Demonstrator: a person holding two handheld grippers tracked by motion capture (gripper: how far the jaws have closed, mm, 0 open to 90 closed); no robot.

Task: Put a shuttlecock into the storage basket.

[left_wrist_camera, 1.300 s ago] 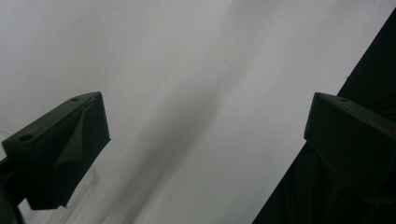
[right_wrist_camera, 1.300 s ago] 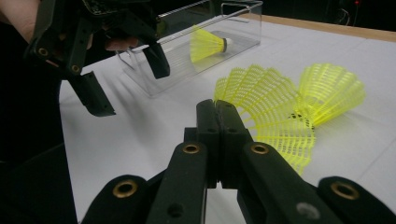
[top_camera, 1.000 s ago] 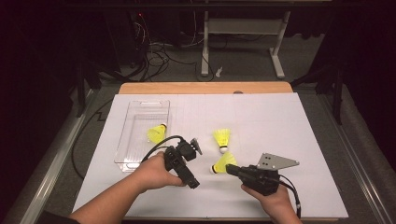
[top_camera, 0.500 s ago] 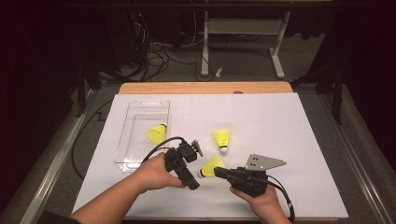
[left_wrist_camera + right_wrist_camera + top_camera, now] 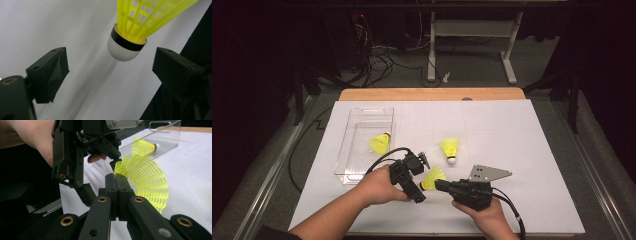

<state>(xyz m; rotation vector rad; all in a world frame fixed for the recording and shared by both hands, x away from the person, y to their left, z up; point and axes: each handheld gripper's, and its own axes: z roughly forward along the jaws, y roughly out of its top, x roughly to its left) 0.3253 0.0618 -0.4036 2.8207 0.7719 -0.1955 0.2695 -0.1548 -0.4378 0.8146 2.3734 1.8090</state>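
Observation:
My right gripper (image 5: 440, 185) (image 5: 117, 182) is shut on the skirt rim of a yellow shuttlecock (image 5: 432, 177) (image 5: 146, 182) and holds it above the white sheet. Its white cork (image 5: 123, 50) hangs between the jaws of my left gripper (image 5: 419, 192) (image 5: 111, 60). Those jaws have just been closing, but gaps remain on both sides of the cork and the pads do not touch it. In the right gripper view the left gripper (image 5: 82, 157) stands close in front, beside the skirt.
A clear plastic box (image 5: 362, 142) (image 5: 162, 131) stands at the left with a second yellow shuttlecock (image 5: 380, 143) (image 5: 143, 147) inside. A third shuttlecock (image 5: 450, 148) lies on the white sheet (image 5: 522, 145) just beyond the grippers.
The right hand has carried the shuttlecock leftward until it reaches the left gripper. The left hand has stayed where it was.

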